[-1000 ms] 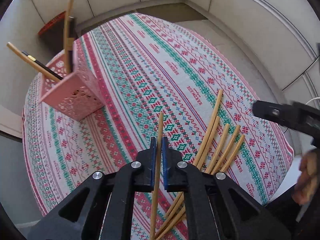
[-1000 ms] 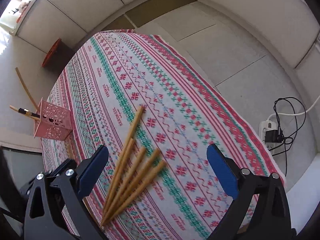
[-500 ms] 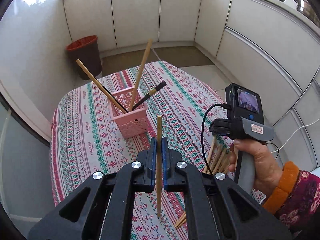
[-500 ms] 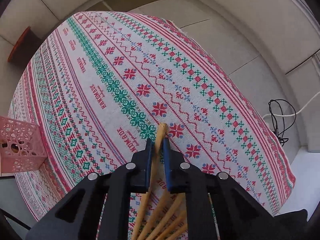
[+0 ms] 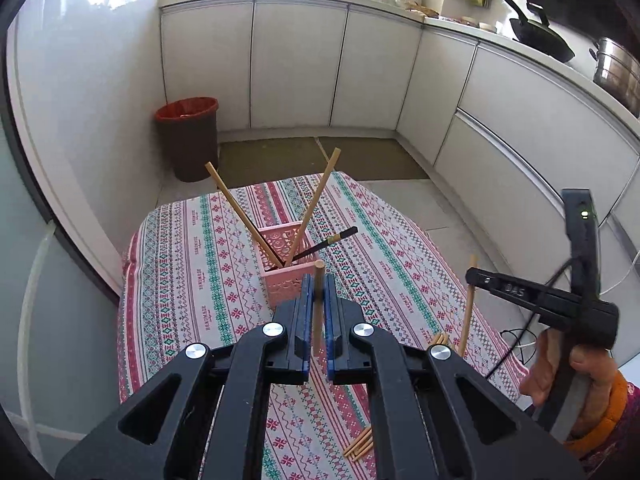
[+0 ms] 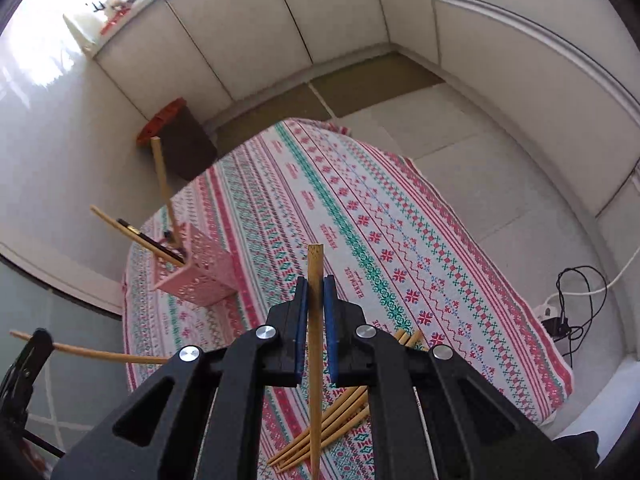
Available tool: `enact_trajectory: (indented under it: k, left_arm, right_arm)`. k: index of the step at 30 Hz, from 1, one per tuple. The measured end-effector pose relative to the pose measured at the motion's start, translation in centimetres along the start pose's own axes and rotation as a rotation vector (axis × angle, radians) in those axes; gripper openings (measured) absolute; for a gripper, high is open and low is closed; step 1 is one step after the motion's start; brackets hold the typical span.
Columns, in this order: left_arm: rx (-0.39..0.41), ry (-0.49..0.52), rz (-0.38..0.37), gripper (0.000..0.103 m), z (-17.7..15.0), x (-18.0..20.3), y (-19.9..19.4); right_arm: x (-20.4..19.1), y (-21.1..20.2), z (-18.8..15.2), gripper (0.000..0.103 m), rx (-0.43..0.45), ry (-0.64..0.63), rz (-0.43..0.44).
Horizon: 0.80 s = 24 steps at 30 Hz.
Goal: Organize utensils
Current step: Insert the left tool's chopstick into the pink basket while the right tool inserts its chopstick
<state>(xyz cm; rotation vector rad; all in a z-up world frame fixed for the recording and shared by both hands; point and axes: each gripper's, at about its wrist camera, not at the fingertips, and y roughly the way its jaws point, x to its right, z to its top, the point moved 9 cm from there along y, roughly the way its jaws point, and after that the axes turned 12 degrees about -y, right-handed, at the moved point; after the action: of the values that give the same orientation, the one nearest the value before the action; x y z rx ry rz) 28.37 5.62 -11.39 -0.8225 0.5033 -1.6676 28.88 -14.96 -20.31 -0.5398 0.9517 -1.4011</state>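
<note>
- The surface (image 5: pixel 188 264) carries a patterned red, green and white cloth and stands on a tiled kitchen floor ringed by white cabinets (image 5: pixel 300 64).
- A dark bin with a red liner (image 5: pixel 188 136) stands on the floor past the far end of the surface.
- A pink perforated basket (image 5: pixel 288 280) sits upright on the cloth; two bamboo chopsticks and one dark one lean out of it at spread angles.
- The left claw (image 5: pixel 319 308) is clamped on a bamboo chopstick (image 5: pixel 318 320), held clear of the cloth with its tip in front of the basket's near wall.
- The right claw (image 6: pixel 315 312) is closed tight on another bamboo chopstick (image 6: pixel 315 344), lifted above the cloth and pointing toward the far end.
- A loose bunch of bamboo chopsticks (image 6: pixel 340 420) lies on the cloth below the right claw, probably four, though the claw hides part of it.
- A hand (image 5: pixel 560 376) with an orange cuff grips the right claw's handle.
</note>
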Motion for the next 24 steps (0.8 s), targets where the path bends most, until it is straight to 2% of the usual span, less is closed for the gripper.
enact_trajectory:
  k: [8,14,19,24]
  left_arm:
    - [0.104,-0.071,-0.013,0.004,4.3,-0.6,-3.1]
    - [0.187,-0.101,0.011,0.004,8.3,-0.9,-3.8]
    - [0.228,-0.100,0.047,0.004,11.0,-1.3,-2.6]
    - [0.218,-0.116,0.055,0.006,12.0,-2.6,0.5]
  right_arm:
    - [-3.8,-8.6,5.7,0.008,0.164,-0.020,0.161]
    - [-7.7,-12.9,12.0,0.008,0.357,-0.018,0.245]
    - [-10.7,-13.5,16.1,0.008,0.508,-0.041,0.212]
    - [-13.3,-11.5,18.4,0.008,0.586,-0.070,0.168]
